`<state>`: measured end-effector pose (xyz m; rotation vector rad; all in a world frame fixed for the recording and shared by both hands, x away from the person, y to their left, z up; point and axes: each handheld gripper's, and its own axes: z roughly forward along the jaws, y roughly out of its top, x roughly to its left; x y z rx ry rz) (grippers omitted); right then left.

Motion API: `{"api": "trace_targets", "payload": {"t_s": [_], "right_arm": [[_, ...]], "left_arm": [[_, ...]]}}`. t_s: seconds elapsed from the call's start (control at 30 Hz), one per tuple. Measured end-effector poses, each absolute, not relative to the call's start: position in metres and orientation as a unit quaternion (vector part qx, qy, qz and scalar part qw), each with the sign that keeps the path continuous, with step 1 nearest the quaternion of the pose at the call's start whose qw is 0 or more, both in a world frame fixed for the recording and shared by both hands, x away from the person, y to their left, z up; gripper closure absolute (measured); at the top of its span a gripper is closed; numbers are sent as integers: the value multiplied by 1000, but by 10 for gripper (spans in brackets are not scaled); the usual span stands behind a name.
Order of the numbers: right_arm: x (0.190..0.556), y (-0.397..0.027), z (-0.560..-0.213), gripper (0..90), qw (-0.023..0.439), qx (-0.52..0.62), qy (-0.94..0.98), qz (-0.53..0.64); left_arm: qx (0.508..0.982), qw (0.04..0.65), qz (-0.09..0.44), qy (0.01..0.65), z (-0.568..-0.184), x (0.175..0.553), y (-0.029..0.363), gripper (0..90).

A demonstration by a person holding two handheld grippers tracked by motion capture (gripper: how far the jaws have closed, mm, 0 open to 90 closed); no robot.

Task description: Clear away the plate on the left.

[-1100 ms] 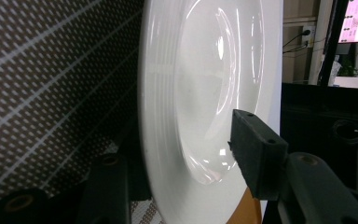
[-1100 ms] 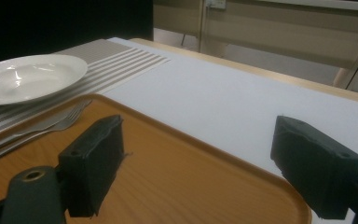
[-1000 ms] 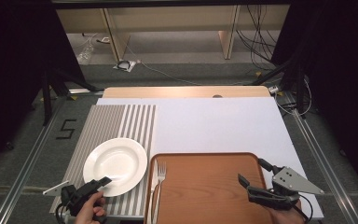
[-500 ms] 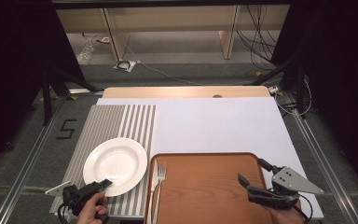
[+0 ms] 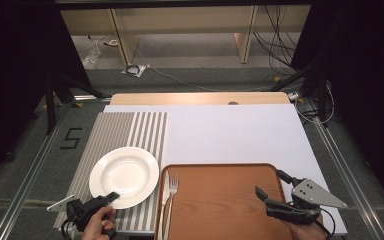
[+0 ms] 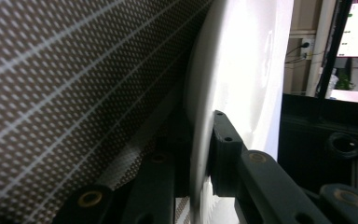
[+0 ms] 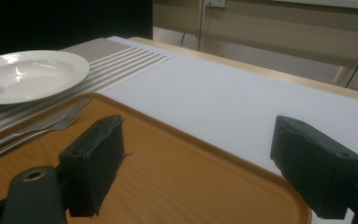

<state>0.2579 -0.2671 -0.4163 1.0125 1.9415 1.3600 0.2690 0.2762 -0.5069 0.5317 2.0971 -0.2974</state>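
Black fingers [image 7: 93,163] with round brass rivets; the right gripper [image 5: 275,189] bears a grey triangular plate.

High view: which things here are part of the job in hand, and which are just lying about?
In the job:
- white plate, rim between the jaws of the left gripper, which have just been closing on it
- striped mat under the plate

Lying about:
- wooden tray
- fork on the tray
- right gripper, open, over the tray
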Motion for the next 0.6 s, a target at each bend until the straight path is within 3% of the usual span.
{"api": "trace_targets", "payload": {"t_s": [0.6], "right_arm": [[258, -268, -416, 183, 281, 374, 723, 507]], "left_arm": [[200, 496, -160, 830, -509, 271, 275, 803]]}}
